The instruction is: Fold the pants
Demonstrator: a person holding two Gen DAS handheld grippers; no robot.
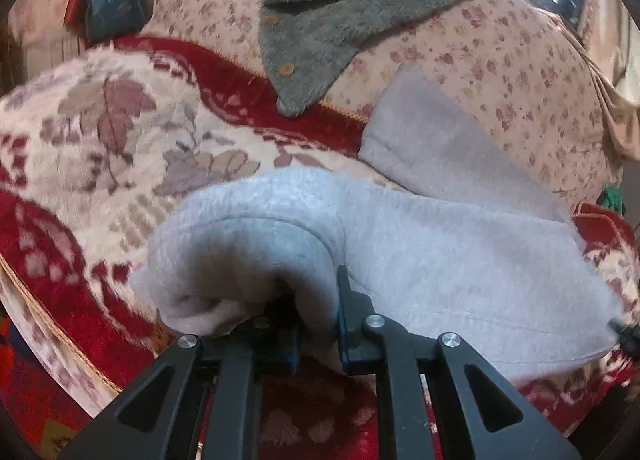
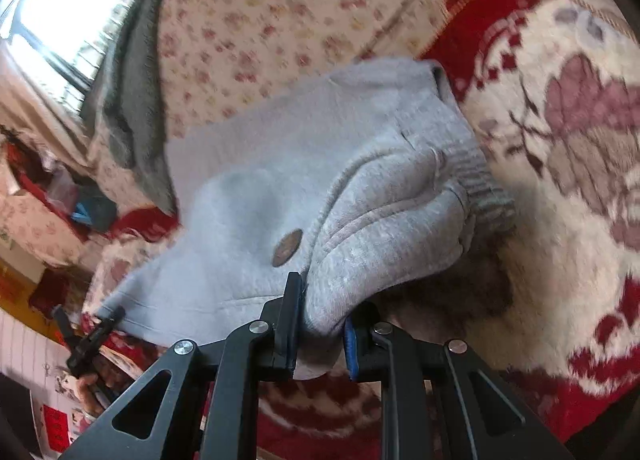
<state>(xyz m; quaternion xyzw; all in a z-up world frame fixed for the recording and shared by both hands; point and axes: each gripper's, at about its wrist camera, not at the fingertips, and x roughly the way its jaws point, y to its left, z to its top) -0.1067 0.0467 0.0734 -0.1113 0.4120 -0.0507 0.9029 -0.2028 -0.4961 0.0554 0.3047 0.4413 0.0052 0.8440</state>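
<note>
Light grey fleece pants lie across a red and cream floral blanket. My left gripper is shut on a bunched edge of the pants, and the cloth hides its left finger. My right gripper is shut on the waist end of the pants, near the ribbed band and a brown round patch. The held end hangs lifted above the blanket. The left gripper also shows at the lower left of the right wrist view, holding the other corner.
A grey fuzzy buttoned garment lies on a flower-print quilt behind the pants. Clutter with a blue item sits at the far left. A bright window is beyond the quilt.
</note>
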